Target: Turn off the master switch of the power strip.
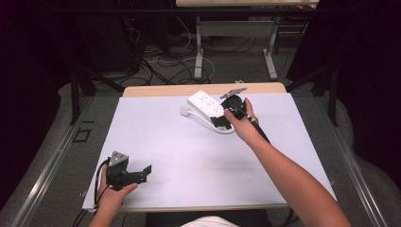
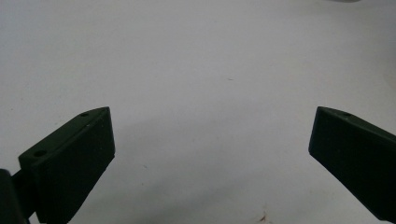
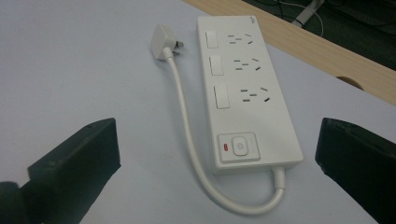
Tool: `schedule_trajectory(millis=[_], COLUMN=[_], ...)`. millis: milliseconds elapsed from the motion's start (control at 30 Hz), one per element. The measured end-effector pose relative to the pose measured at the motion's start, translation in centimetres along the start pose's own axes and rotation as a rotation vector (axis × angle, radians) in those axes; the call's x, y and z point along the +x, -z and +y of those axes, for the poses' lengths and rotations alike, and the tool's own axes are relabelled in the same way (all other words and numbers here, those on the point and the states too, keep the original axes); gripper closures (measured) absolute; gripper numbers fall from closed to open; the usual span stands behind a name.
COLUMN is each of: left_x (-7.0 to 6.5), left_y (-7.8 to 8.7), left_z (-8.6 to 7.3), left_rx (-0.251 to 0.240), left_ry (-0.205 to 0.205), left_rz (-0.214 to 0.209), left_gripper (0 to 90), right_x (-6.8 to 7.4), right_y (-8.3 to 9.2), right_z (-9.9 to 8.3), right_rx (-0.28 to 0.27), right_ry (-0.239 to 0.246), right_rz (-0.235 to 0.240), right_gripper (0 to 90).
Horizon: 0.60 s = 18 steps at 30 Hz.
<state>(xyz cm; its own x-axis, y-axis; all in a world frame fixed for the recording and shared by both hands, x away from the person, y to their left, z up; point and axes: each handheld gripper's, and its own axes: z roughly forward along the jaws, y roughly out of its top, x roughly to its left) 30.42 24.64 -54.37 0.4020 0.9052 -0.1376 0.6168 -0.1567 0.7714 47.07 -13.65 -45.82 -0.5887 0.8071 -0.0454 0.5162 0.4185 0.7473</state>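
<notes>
High view: one white power strip [image 1: 206, 105] on the far side of the table [image 1: 189, 156], long axis diagonal, its plug [image 1: 184, 110] lying just left of it. Right gripper [image 1: 222, 121] sits over its near end, partly hiding it; left gripper [image 1: 144, 172] is well apart at the near-left corner.

Left gripper view: jaws spread wide, holding nothing, bare table below.

Right gripper view: jaws wide apart and holding nothing, strip between them, three sockets, three switches, one power button [image 3: 238, 146] nearest, cord [image 3: 196, 154] looping round.

In the high view the right tool [image 1: 222, 119] and the hand [image 1: 244, 124] covered the near end of the power strip [image 1: 205, 104]. Its socket markings were too small to read. The tabletop [image 3: 70, 60] ran past every edge of the right gripper view.
</notes>
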Motion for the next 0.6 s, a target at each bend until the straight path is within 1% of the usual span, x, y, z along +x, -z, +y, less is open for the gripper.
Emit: schedule_trajectory(millis=[33, 100, 167, 200, 233, 267, 333, 467, 533, 600], left_x=[0.0, 0.0, 0.0, 0.0, 0.0, -0.1, -0.1, -0.1, -0.1, -0.1], left_y=[0.0, 0.0, 0.1, 0.1, 0.1, 0.1, 0.1, 0.1, 0.1, 0.1], left_z=[0.0, 0.0, 0.0, 0.0, 0.0, 0.0, 0.0, 0.0, 0.0, 0.0], left_rx=[-0.006, -0.007, -0.01, -0.009, -0.005, -0.013, -0.015, -0.013, -0.015, -0.015], left_ry=[0.006, 0.01, 0.014, 0.012, 0.01, 0.017, 0.012, 0.013, 0.016, 0.013], left_rz=[0.001, 0.001, 0.002, 0.002, 0.001, 0.002, 0.004, 0.003, 0.001, 0.002], left_gripper=[0.4, 0.4, 0.4, 0.4, 0.4, 0.4, 0.4, 0.4, 0.4, 0.4], right_x=[0.1, 0.2, 0.2, 0.3, 0.3, 0.4, 0.4, 0.5, 0.5, 0.6], right_y=[0.1, 0.5, 0.8, 0.9, 1.1, 1.2, 1.4, 1.9, 2.1, 2.3], right_z=[0.0, -0.2, -0.3, -0.3, -0.4, -0.5, -0.7, -1.1, -1.3, -1.5], right_rx=[-0.006, -0.014, -0.024, -0.024, -0.023, -0.023, -0.021, -0.025, -0.026, -0.03], right_ry=[-0.001, -0.009, -0.002, -0.007, -0.004, -0.004, 0.006, 0.001, 0.009, 0.001], right_rz=[-0.005, 0.004, 0.006, 0.007, 0.013, 0.016, 0.014, 0.027, 0.03, 0.035], right_gripper=[0.0, 0.0, 0.0, 0.0, 0.0, 0.0, 0.0, 0.0, 0.0, 0.0])
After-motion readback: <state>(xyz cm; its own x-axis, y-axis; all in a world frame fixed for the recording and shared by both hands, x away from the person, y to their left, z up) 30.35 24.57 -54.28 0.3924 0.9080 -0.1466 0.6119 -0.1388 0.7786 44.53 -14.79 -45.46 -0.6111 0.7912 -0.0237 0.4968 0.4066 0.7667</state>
